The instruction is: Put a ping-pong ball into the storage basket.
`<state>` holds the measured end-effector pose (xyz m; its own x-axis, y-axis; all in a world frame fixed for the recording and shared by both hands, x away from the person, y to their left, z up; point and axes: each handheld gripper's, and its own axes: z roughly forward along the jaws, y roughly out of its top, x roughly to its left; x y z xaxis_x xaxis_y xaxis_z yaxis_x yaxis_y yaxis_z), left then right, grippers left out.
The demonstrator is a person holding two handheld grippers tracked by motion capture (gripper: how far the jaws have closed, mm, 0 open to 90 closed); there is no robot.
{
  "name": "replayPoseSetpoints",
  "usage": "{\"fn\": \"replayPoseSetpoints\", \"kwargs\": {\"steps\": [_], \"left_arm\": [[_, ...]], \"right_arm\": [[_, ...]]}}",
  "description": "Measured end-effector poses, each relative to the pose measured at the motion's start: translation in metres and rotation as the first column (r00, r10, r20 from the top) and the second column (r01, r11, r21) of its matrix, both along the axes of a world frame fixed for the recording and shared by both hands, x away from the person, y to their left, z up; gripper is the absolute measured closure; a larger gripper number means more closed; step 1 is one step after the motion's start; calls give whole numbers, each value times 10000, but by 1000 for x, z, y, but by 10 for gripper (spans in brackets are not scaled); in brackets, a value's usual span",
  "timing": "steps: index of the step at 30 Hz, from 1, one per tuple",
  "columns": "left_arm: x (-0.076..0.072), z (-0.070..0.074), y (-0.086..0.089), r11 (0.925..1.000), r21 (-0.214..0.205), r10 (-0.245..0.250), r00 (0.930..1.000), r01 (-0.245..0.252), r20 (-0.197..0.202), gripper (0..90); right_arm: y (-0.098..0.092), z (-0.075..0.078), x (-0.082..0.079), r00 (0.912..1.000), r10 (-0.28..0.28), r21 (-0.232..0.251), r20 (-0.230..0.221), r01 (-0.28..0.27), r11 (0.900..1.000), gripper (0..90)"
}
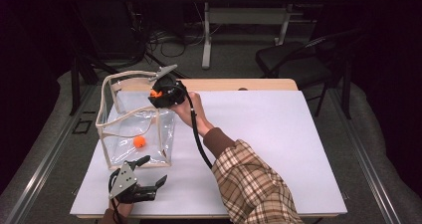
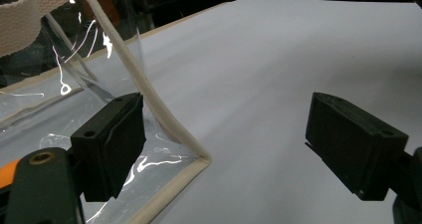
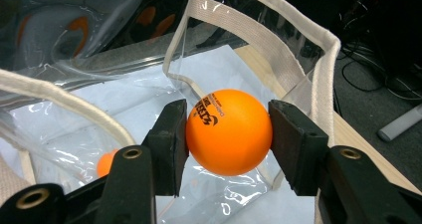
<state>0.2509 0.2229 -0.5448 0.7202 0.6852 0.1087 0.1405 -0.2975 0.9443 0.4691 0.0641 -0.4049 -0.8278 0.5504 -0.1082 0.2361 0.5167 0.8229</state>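
The right tongs (image 3: 229, 134) squeeze a round orange plastic ball (image 3: 229, 132) above the see-through plastic bag with cream straps (image 1: 119, 134), ready to drop it in; the left tongs (image 2: 226, 144) wait wide apart at its corner

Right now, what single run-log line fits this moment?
right gripper: shut on orange ball, above clear bag | left gripper: open at bag corner | second ball: inside bag

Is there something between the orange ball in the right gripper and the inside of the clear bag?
Nothing visible blocks it. The right gripper holds the orange ball above the open top of the clear bag, between its straps. Another ball lies on the bag's floor, off to the side.
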Motion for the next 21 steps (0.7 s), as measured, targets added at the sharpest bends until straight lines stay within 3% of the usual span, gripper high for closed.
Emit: {"fn": "replayPoseSetpoints", "kwargs": {"steps": [9, 21], "left_arm": [[0, 0, 1, 10000, -19, 11, 10000, -11, 27, 158], [0, 0, 0, 10000, 29, -6, 10000, 6, -5, 158]], "right_arm": [[-4, 1, 4, 9996, -159, 264, -246, 166, 9995, 355], [-37, 11, -9, 9991, 247, 881, -330, -217, 9959, 163]]}}
